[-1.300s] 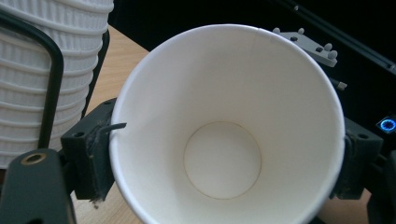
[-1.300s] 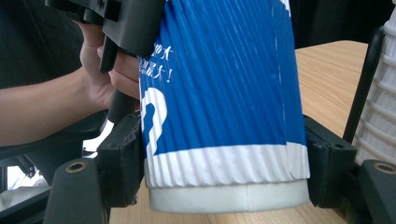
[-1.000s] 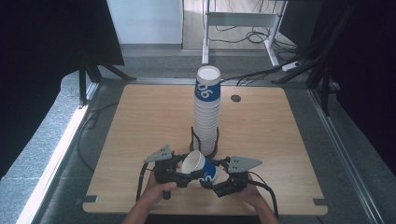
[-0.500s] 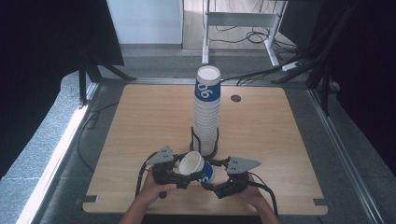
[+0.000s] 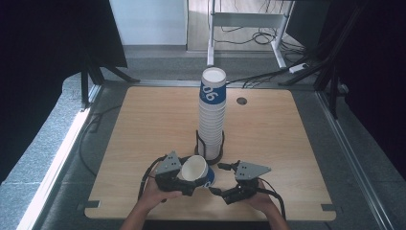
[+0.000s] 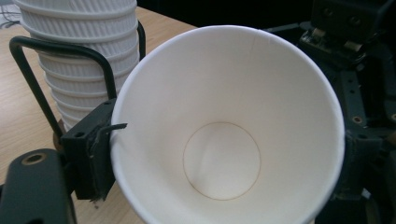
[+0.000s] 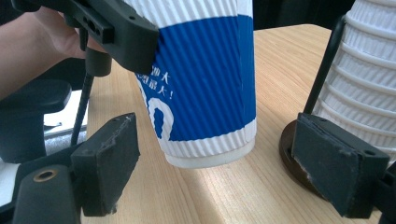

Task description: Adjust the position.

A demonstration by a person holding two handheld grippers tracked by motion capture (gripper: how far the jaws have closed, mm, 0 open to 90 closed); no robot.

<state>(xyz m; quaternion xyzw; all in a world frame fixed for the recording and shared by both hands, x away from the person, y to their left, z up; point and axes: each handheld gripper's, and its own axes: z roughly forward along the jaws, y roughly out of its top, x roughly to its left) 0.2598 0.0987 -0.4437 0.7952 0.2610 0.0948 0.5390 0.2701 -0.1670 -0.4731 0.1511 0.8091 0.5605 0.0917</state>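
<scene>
A blue-and-white ribbed paper cup (image 5: 197, 169) is held just above the table near its front edge, tilted with its mouth toward me. My left gripper (image 5: 189, 179) is shut on it below the rim. In the left gripper view (image 6: 224, 158) I look into the cup's white inside (image 6: 224, 140), with a pad (image 6: 93, 158) against its wall. My right gripper (image 5: 219, 180) is open, and its jaws have just been opening. In the right gripper view (image 7: 224, 163) the cup's base (image 7: 210, 149) stands between the two pads (image 7: 109, 163), touching neither.
A tall stack of the same cups (image 5: 212, 115) stands in a black wire holder (image 5: 209, 154) mid-table, right behind the grippers. In the left gripper view the stack (image 6: 84, 56) is close by. The wooden table (image 5: 143, 124) has a round hole (image 5: 242, 101) at the back.
The right gripper's jaws have spread away from the cup's base. Both hands and the cup have stayed almost where they were.
</scene>
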